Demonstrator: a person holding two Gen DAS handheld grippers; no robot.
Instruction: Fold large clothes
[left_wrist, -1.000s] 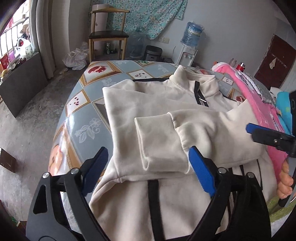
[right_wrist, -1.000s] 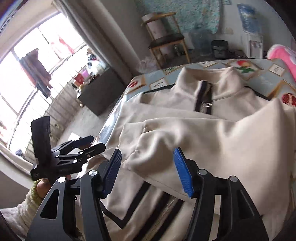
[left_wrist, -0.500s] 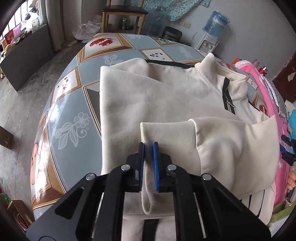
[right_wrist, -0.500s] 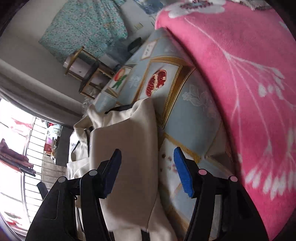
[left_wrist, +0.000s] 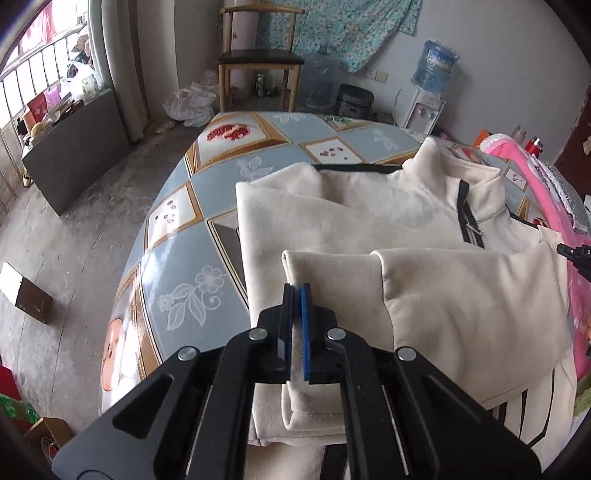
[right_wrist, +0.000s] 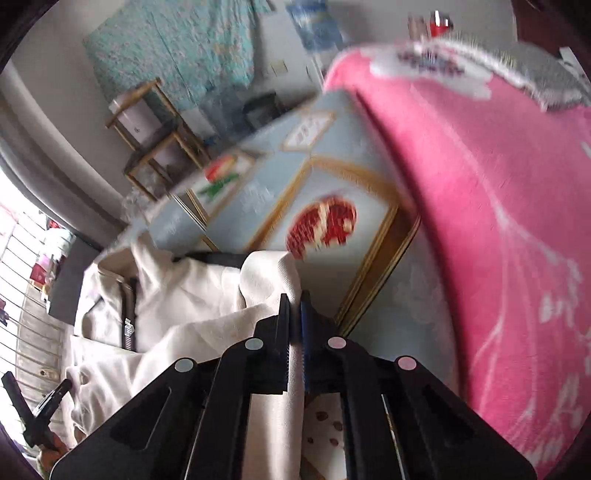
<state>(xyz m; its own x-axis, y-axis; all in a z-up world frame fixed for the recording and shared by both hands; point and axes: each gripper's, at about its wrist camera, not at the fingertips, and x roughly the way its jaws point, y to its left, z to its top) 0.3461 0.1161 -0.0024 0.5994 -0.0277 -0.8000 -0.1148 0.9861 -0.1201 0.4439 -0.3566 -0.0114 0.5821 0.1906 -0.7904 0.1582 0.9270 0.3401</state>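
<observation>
A cream zip-collar jacket (left_wrist: 369, 221) lies spread on the table, one sleeve folded across its chest. In the left wrist view my left gripper (left_wrist: 297, 291) is shut on the sleeve's cuff (left_wrist: 325, 269), with cream cloth pinched between the blue pads. The tip of my right gripper (left_wrist: 574, 254) shows at the jacket's right edge. In the blurred right wrist view my right gripper (right_wrist: 295, 299) is closing tight on a raised fold at the edge of the jacket (right_wrist: 184, 302), and cloth sits between the pads. The left gripper (right_wrist: 37, 410) shows small at the lower left.
A blue patterned tablecloth (left_wrist: 177, 266) covers the round table. A pink blanket (right_wrist: 498, 221) is heaped along the jacket's right side. A wooden chair (left_wrist: 258, 55) and a water dispenser (left_wrist: 430, 85) stand beyond the table, and a cardboard box (left_wrist: 26, 291) sits on the floor at left.
My left gripper went from wide open to shut on the sleeve cuff. My right gripper swung over to the jacket's edge by the pink blanket and shut on the cloth.
</observation>
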